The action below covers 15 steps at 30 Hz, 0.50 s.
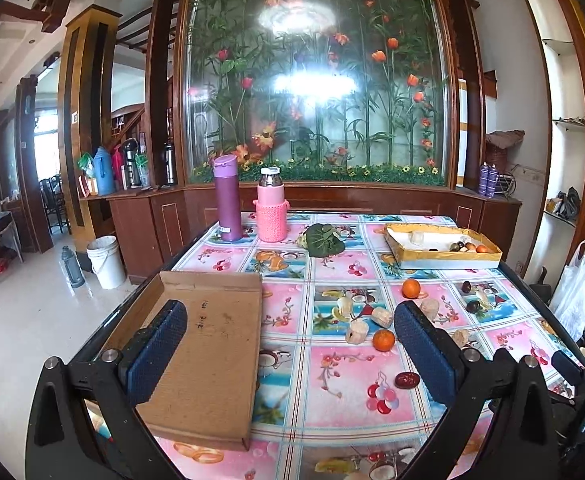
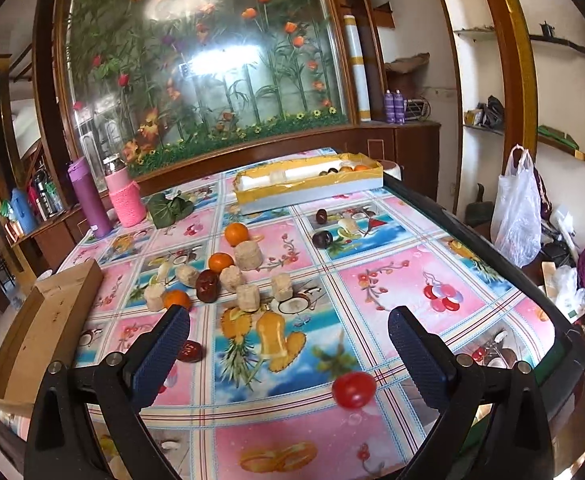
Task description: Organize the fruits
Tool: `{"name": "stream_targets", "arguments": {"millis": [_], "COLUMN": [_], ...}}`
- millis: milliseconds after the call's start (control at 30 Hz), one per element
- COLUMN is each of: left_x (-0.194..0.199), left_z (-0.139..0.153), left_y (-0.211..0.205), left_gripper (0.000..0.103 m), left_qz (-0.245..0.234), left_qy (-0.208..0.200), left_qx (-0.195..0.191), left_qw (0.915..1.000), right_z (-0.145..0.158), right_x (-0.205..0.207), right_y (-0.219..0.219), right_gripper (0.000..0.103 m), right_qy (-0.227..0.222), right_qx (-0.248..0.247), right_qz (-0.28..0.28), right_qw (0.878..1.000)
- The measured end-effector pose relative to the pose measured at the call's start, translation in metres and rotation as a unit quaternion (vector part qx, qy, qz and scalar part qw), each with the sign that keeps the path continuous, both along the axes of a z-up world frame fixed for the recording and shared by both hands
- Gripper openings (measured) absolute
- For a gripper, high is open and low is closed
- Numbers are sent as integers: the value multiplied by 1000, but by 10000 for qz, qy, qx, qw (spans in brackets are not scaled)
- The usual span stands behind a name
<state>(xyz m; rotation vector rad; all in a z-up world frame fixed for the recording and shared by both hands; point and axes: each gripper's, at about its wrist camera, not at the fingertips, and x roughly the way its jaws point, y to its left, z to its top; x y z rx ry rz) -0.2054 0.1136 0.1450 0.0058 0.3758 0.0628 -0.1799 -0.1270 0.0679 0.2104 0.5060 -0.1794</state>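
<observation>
Oranges [image 2: 236, 233], dark plums [image 2: 322, 239], red dates [image 2: 206, 285] and beige round pieces [image 2: 248, 255] lie scattered on the patterned table [image 2: 392, 280]. A red tomato [image 2: 353, 389] lies close in front of my right gripper [image 2: 288, 330], which is open and empty. A gold-rimmed tray [image 2: 312, 188] at the far side holds several fruits. My left gripper [image 1: 290, 320] is open and empty, above the edge of a flat brown cardboard box [image 1: 208, 344]; an orange [image 1: 383, 339] and a date [image 1: 406, 380] lie near its right finger.
A purple flask [image 1: 227, 198], a pink knitted bottle [image 1: 271, 210] and green leaves [image 1: 322, 240] stand at the table's far side. A white plastic bag [image 2: 516, 208] hangs off the table's right. A white bucket [image 1: 106, 260] stands on the floor at left.
</observation>
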Motion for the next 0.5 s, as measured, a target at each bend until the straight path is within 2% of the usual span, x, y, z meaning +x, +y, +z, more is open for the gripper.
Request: {"name": "stream_targets", "arguments": {"millis": [133,500], "left_x": [-5,-4], "left_z": [-1,-5], "left_y": [1,-4], "left_gripper": [103,103], "left_qz": [19,-142], "left_qy": [54,235], "left_qx": [-45,-61], "left_qw": [10000,9996], "right_z": [4,-8], "right_x": [-9,-7], "right_y": [9,15], "right_gripper": [102,102], "right_qy": [-102,95], "right_qx": [-153,90], "right_qz": [31,292], "right_qw": [9998,9995]}}
